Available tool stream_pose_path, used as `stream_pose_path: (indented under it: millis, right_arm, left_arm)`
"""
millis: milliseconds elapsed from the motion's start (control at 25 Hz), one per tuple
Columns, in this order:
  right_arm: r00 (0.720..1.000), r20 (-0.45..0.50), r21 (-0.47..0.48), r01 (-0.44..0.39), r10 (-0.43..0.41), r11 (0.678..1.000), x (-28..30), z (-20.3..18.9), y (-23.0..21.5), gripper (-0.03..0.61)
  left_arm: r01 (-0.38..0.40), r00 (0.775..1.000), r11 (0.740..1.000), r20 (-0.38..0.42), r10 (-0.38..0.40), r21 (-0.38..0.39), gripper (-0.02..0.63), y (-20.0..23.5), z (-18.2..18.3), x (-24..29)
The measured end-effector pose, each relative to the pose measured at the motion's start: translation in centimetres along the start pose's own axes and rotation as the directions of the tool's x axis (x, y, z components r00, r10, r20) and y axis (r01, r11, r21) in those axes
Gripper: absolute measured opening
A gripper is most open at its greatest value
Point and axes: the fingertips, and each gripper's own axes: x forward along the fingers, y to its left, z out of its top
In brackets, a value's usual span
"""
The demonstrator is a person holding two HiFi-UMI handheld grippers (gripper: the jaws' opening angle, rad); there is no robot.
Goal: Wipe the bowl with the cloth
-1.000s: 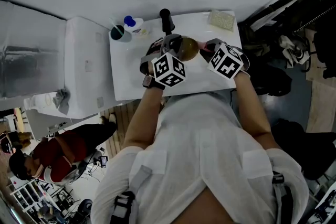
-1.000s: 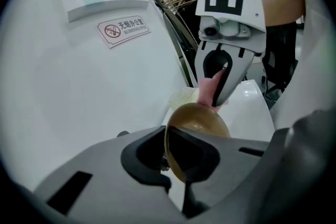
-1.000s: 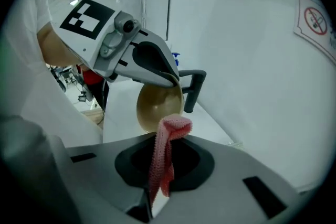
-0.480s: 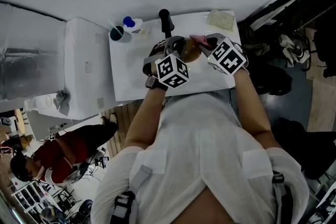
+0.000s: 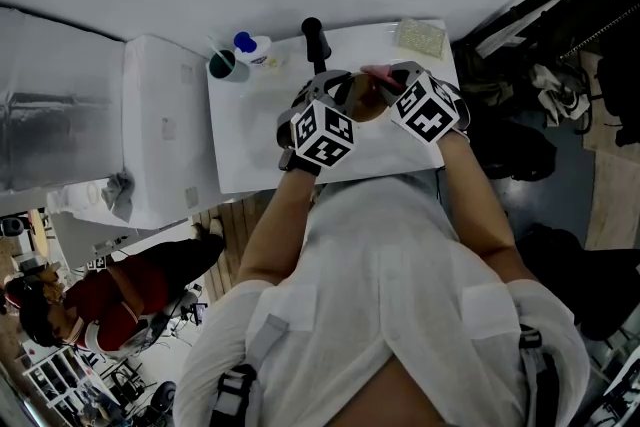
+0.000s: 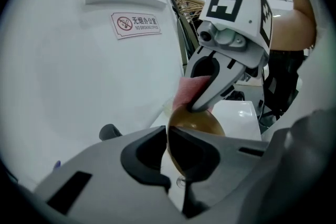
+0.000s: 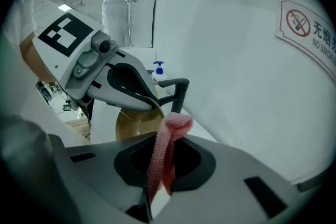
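Amber bowl held up over a white table, pink cloth at its rim.
Head view: left gripper and right gripper meet at the bowl, marker cubes side by side. Left gripper view: jaws pinched together on the bowl's edge; the other tool's tip sits against the bowl's top, cloth just behind it. Right gripper view: jaws clamped on the cloth, its folded end poking up beside the bowl.
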Motion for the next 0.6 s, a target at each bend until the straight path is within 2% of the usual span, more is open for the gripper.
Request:
stream_pose_path:
  millis: [80,120,160,200,320,400,480,600]
  right_arm:
    - [0.999,-0.026,-0.051,0.021,-0.022,0.998,0.1,-0.3,-0.1,0.050]
    - [0.998,-0.047,-0.095,0.033,-0.038,0.995,0.2,-0.4,-0.1,0.048]
    - [0.996,-0.068,-0.140,0.042,-0.052,0.989,0.4,-0.6,0.0,0.048]
    - [0.995,-0.084,-0.176,0.045,-0.061,0.983,0.6,-0.7,0.1,0.048]
    - [0.993,-0.096,-0.223,0.042,-0.065,0.974,0.9,-0.3,0.8,0.046]
    - [0.993,-0.096,-0.243,0.035,-0.061,0.969,1.1,0.2,1.3,0.046]
    - [0.996,-0.082,-0.231,0.025,-0.045,0.973,1.1,0.7,1.7,0.046]
    - [0.998,-0.063,-0.209,0.010,-0.024,0.978,0.9,0.9,1.8,0.046]
  left_arm:
    - [0.036,0.999,0.999,-0.030,-0.036,0.006,0.039,-0.7,-0.5,0.4]
    - [0.050,0.998,0.998,-0.048,-0.049,0.024,0.129,-0.9,-0.7,0.6]
    - [0.056,0.997,0.997,-0.062,-0.053,0.048,0.160,-1.1,-0.7,0.7]
    - [0.057,0.996,0.996,-0.072,-0.051,0.073,0.154,-1.3,-0.6,0.7]
    - [0.058,0.994,0.993,-0.104,-0.046,0.107,0.070,-1.7,-0.3,1.0]
    - [0.057,0.989,0.987,-0.144,-0.035,0.149,0.060,-1.9,-0.3,1.3]
    - [0.050,0.983,0.976,-0.181,-0.012,0.211,0.053,-1.9,-0.2,1.5]
    - [0.056,0.980,0.972,-0.200,-0.010,0.229,0.027,-2.0,-0.2,1.4]
